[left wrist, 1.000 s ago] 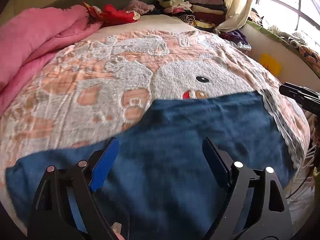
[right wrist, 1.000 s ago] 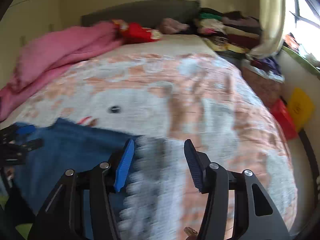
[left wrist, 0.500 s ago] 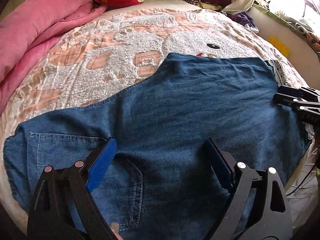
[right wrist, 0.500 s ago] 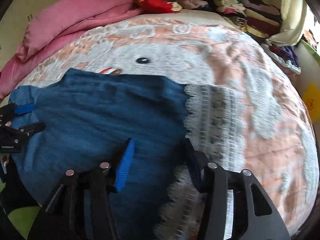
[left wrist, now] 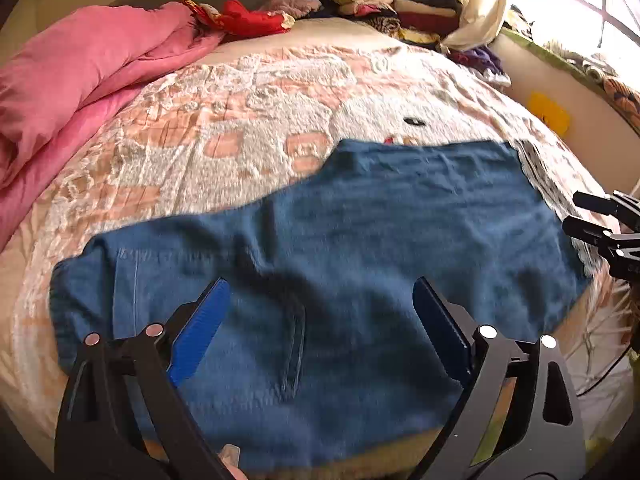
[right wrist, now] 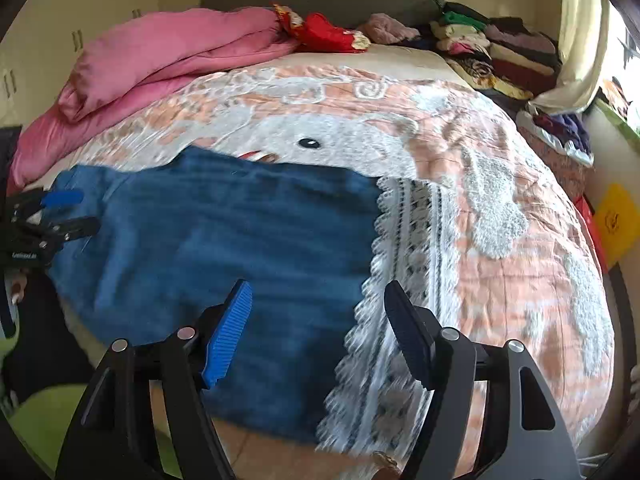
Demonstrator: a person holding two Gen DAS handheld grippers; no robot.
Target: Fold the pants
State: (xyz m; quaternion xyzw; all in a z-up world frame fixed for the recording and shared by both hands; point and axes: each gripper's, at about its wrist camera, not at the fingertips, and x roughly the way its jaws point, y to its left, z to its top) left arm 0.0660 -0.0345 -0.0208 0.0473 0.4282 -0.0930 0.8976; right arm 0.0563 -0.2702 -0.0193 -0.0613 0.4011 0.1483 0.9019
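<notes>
Now, pants (left wrist: 360, 240) lie flat across the near edge of the blanket (left wrist: 248, 128) — lace trim (right wrist: 404, 264) at their right end. Left gripper (left wrist: 320, 320) above the pocket end, jaws apart, empty. Right gripper (right wrist: 320, 320) over the lace seam — jaws apart too.

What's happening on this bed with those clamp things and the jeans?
A person holds a two-finger gripper in each hand and is working on folding a pair of blue denim pants with a white lace hem, spread flat on the patterned blanket. The left gripper hovers open over the pocket end; the right gripper hovers open over the lace end. Neither grips the cloth, and no fold shows yet.
</notes>
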